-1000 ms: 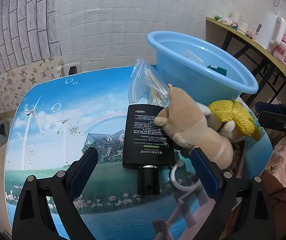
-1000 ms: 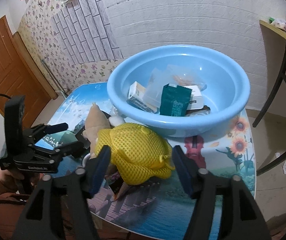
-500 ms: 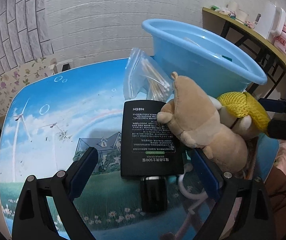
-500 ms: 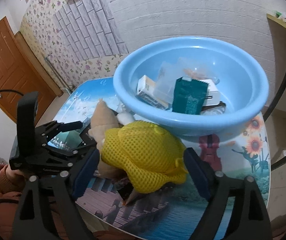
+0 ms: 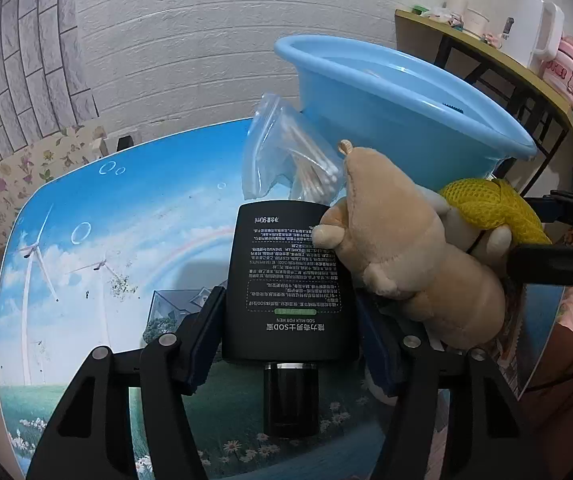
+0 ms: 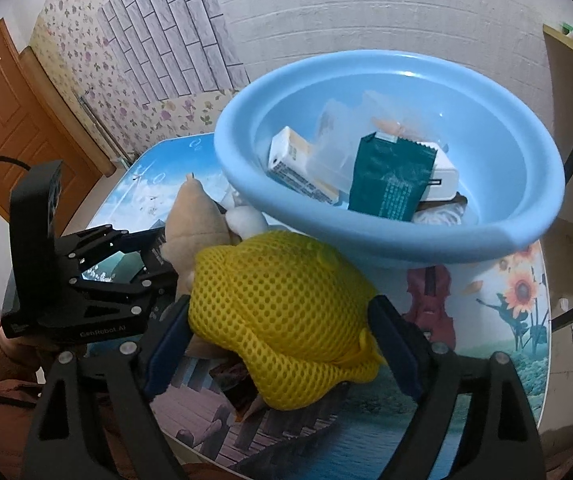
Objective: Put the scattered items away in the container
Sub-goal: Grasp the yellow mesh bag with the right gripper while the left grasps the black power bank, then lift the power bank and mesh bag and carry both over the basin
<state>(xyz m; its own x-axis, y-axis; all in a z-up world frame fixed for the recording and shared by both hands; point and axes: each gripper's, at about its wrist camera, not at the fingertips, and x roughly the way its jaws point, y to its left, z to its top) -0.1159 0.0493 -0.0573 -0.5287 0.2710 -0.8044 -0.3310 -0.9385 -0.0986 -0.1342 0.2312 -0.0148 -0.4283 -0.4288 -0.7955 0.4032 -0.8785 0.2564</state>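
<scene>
A flat black bottle (image 5: 288, 292) lies on the picture-printed table, cap toward me. My left gripper (image 5: 289, 338) has closed its blue pads against both of the bottle's sides. A tan plush toy (image 5: 402, 256) leans on the bottle's right edge. My right gripper (image 6: 282, 344) straddles a yellow mesh item (image 6: 282, 312), pads at its sides, jaws still wide. The blue basin (image 6: 518, 216) behind holds a green packet (image 6: 390, 178), a white box (image 6: 298, 164) and clear bags. A clear bag of cotton swabs (image 5: 294, 164) lies by the basin (image 5: 366, 92).
The round table's edge (image 6: 542, 360) runs close at front and right. A side table (image 5: 482, 56) with a white kettle and cups stands at the far right. The white brick wall is right behind the basin. The left gripper (image 6: 86, 292) shows in the right wrist view.
My left gripper has moved forward and closed onto the black bottle. My right gripper has moved in around the yellow mesh item.
</scene>
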